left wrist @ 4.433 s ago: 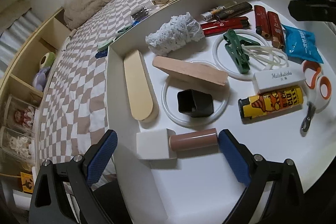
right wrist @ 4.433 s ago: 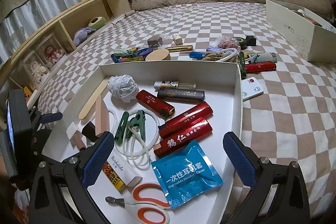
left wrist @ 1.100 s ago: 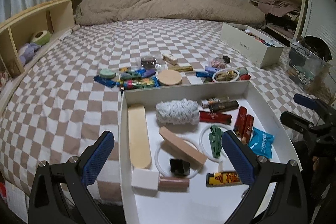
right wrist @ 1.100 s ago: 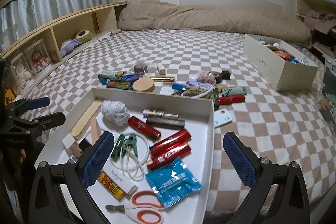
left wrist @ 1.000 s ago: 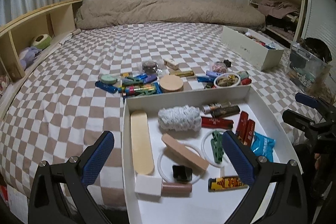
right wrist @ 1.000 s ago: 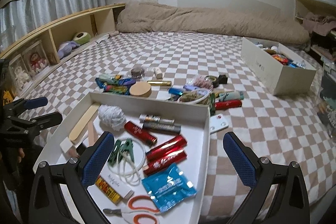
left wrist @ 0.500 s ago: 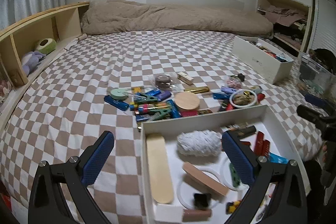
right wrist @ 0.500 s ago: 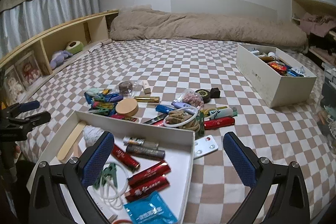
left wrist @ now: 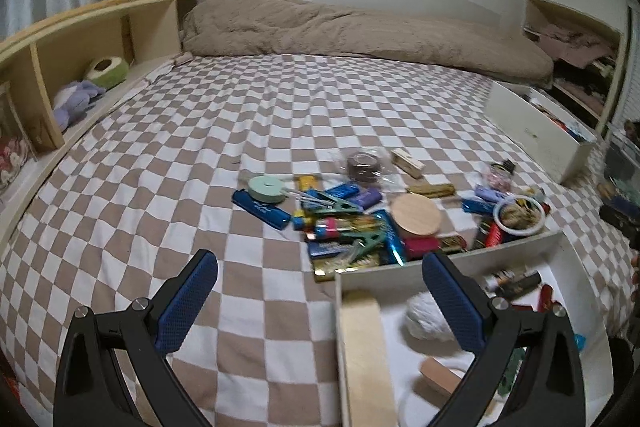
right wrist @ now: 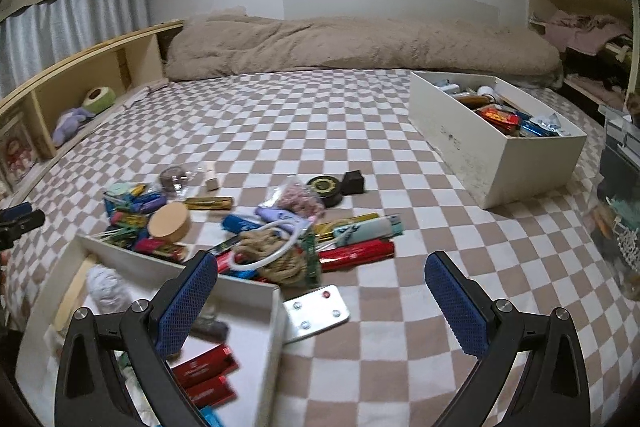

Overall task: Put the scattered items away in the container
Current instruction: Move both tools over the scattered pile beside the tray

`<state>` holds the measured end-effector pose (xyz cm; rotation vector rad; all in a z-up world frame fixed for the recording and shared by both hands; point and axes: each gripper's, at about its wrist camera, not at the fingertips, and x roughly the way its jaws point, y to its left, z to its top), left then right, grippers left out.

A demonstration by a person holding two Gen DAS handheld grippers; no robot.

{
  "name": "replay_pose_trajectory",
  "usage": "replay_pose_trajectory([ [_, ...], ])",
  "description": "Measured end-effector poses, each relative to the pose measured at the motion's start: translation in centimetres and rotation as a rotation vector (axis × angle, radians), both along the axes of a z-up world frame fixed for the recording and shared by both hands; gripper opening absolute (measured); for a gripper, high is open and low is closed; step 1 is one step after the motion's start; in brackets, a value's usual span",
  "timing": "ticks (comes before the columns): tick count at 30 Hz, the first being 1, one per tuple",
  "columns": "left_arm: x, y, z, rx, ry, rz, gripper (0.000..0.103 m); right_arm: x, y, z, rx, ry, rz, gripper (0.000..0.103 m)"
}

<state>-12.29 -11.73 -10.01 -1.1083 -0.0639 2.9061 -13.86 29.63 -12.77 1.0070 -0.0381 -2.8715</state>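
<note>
- Nearby, on a bed covered in a brown-and-white checkered sheet (right wrist: 400, 155), sits a shallow white tray (right wrist: 244, 291), the landmark for everything below.
- Both tongs hang empty above the bed, each with its two blue-padded fingers spread wide.
- The left gripper (left wrist: 320, 303) hovers over the tray's far left corner; one finger is over bare sheet, the other over the tray.
- The right gripper (right wrist: 322, 303) hovers over the tray's far right corner, with a small white remote (right wrist: 316, 311) lying just beside the tray's right wall.
- Inside the tray lie a pale wooden stick (left wrist: 364, 359) along the left wall, a white ball of yarn (left wrist: 426, 317) near the far wall, a wooden block (left wrist: 440, 381) and two red boxes (right wrist: 204, 379).
- Just beyond the tray's far wall, the scattered items lie in a heap on the sheet: a round wooden lid (left wrist: 416, 215), a blue lighter (left wrist: 262, 209), a mint-green disc (left wrist: 266, 189), green clothespins (left wrist: 332, 203), a coil of rope (right wrist: 276, 259) inside a white ring, a red tube (right wrist: 356, 253).
- Farther from the tray are a black tape roll (right wrist: 326, 189) and a small black cube (right wrist: 354, 183).
- Well beyond the tray to the right stands a second white box (right wrist: 496, 143), filled with small things.
</note>
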Motion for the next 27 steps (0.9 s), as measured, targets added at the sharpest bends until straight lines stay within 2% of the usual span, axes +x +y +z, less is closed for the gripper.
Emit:
replay_pose_trajectory([
  [5,-2.5,-1.3,-1.3,-0.033,-0.038,0.026,0.103,-2.2,1.1,-1.4,0.023,-0.024,-0.024,0.103],
  [10,-5.3,-2.3,-3.0,-0.089,-0.093,0.042,0.103,-4.9,2.9,-3.4,0.062,-0.058,-0.102,0.103],
  [16,-7.4,-3.8,-4.9,-0.103,-0.157,0.039,0.103,-6.7,5.4,-6.5,0.045,-0.130,-0.181,0.103],
  [21,-8.9,-5.9,-6.6,-0.018,-0.212,0.045,0.103,-7.2,7.1,-8.1,-0.032,-0.204,-0.204,0.103],
  [27,-10.3,-6.8,-9.5,-0.116,-0.298,0.044,0.103,-7.1,8.8,-9.1,-0.095,-0.257,-0.253,0.103],
])
